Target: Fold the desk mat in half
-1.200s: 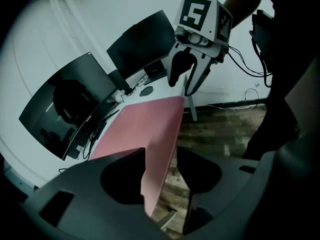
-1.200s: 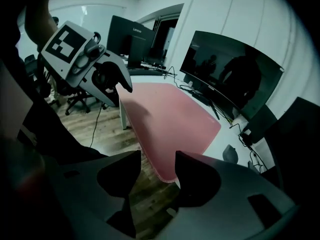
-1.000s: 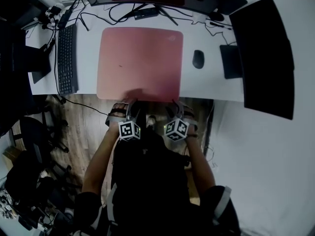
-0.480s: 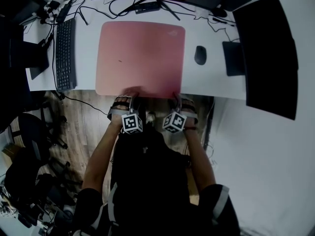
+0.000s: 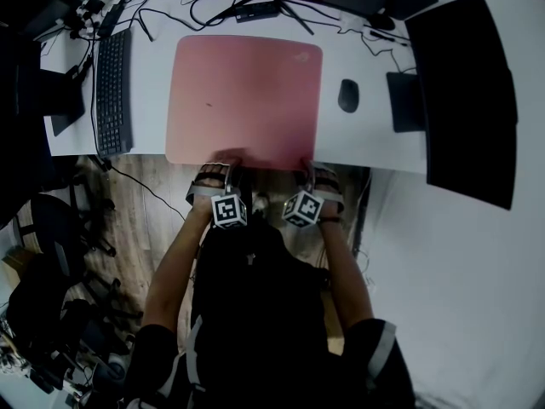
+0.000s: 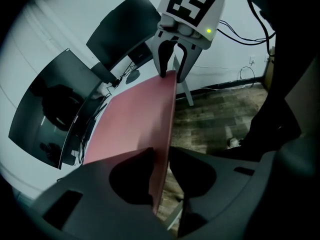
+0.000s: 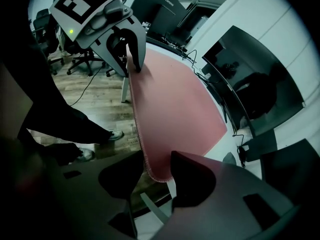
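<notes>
The pink desk mat [image 5: 247,100] lies flat on the white desk [image 5: 366,143], its near edge at the desk's front rim. My left gripper [image 5: 223,170] is at the mat's near-left part. In the left gripper view its jaws [image 6: 160,151] are closing with the mat's edge [image 6: 135,124] between them, close on both sides. My right gripper [image 5: 308,173] is at the near-right corner. In the right gripper view the stitched corner [image 7: 175,104] hangs between its closing jaws [image 7: 157,159], with a gap on one side. Each gripper shows in the other's view [image 6: 170,74] [image 7: 131,64].
A black keyboard [image 5: 113,92] lies left of the mat and a mouse [image 5: 347,95] right of it. A dark monitor [image 5: 464,92] fills the right side, with cables [image 5: 247,11] along the back. Office chairs [image 5: 60,237] stand on the wood floor at left.
Both grippers have moved forward a little, up to the mat's near edge. The mat has stayed flat on the desk.
</notes>
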The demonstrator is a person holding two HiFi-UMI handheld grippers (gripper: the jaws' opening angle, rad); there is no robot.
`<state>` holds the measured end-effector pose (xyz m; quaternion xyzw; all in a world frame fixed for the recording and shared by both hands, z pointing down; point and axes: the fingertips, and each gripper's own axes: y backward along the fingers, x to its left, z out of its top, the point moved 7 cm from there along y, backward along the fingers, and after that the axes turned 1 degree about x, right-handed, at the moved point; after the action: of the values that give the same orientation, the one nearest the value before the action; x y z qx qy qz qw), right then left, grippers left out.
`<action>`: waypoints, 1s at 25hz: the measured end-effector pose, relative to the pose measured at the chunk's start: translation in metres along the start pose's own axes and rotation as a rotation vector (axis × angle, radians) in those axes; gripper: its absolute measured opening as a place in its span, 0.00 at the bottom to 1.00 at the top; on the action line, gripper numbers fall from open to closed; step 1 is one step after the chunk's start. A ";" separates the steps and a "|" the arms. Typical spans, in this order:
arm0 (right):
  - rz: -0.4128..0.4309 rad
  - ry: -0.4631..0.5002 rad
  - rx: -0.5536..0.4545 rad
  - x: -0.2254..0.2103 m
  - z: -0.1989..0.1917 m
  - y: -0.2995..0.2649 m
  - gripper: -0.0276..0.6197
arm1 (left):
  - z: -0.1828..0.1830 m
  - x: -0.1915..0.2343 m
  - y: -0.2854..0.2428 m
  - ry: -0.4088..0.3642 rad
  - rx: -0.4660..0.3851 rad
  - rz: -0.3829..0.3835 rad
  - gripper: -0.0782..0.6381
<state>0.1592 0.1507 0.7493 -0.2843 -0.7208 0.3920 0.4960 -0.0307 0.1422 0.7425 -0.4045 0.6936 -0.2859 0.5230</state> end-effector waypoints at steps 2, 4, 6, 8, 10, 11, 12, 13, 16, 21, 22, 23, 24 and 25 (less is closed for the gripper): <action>0.027 0.005 0.004 0.000 0.000 0.002 0.29 | 0.003 0.002 0.002 0.015 -0.010 -0.019 0.25; 0.055 0.010 0.005 0.001 0.001 0.005 0.24 | 0.002 0.002 0.002 0.015 -0.014 -0.028 0.25; 0.061 0.010 -0.001 -0.001 0.004 0.011 0.15 | -0.001 0.000 -0.002 0.006 -0.011 -0.023 0.24; 0.050 0.006 -0.009 -0.004 0.006 0.014 0.11 | -0.003 0.000 -0.004 0.002 -0.010 -0.018 0.23; 0.042 -0.002 -0.015 -0.007 0.007 0.016 0.09 | -0.003 0.003 -0.002 -0.004 -0.013 -0.020 0.20; 0.041 -0.007 -0.018 -0.007 0.007 0.016 0.09 | -0.003 0.003 -0.001 -0.005 -0.015 -0.024 0.18; 0.041 -0.012 -0.020 -0.007 0.007 0.016 0.09 | -0.002 0.002 -0.001 -0.006 -0.015 -0.027 0.17; 0.043 -0.018 -0.021 -0.008 0.008 0.017 0.08 | -0.002 0.002 0.000 -0.006 -0.015 -0.027 0.17; 0.058 -0.039 -0.025 -0.010 0.009 0.019 0.08 | -0.002 0.003 0.002 -0.001 -0.006 -0.026 0.19; 0.080 -0.054 -0.026 -0.011 0.008 0.020 0.08 | 0.000 -0.006 0.003 -0.052 0.026 -0.037 0.36; 0.086 -0.061 -0.026 -0.011 0.008 0.020 0.08 | 0.001 -0.009 0.004 -0.062 0.026 -0.039 0.36; 0.091 -0.068 -0.027 -0.012 0.008 0.021 0.08 | 0.003 -0.012 0.005 -0.062 0.021 -0.049 0.36; 0.094 -0.075 -0.030 -0.013 0.008 0.021 0.08 | 0.005 -0.014 0.006 -0.052 0.014 -0.057 0.36; 0.095 -0.081 -0.034 -0.014 0.009 0.021 0.08 | 0.005 -0.014 0.008 -0.037 0.008 -0.056 0.36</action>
<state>0.1563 0.1482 0.7224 -0.3104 -0.7325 0.4140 0.4423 -0.0256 0.1585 0.7418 -0.4270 0.6710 -0.2955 0.5293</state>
